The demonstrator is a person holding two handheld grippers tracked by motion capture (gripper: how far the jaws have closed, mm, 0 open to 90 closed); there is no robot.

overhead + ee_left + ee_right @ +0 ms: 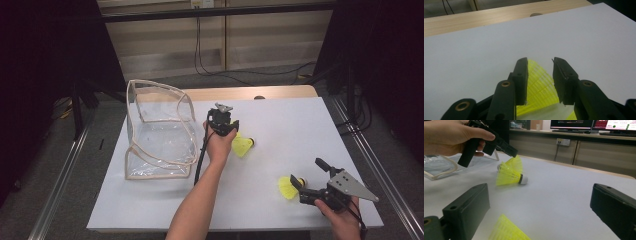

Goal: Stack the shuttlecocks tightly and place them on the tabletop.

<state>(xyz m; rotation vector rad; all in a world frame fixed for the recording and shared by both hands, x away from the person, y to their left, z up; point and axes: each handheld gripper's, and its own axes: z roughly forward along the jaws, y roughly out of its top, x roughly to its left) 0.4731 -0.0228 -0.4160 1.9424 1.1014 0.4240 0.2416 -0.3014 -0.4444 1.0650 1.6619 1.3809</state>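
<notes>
We see our left hand-held gripper (pixel 235 131) spread around a yellow shuttlecock (pixel 243 146) mid-worktop, and our right hand-held gripper (pixel 311 176) spread wide, a second shuttlecock (pixel 287 188) at its 9 o'clock.

I find no writing I can read here. The monitors (pixel 594 124) behind the tabletop, seen from my right tongs' camera, show coloured panels and rows that may be text, but all of it is too small and blurred to make out. My tongs, the shuttlecocks (pixel 510 173) and the clear bag (pixel 160 130) carry no legible label or number.
</notes>
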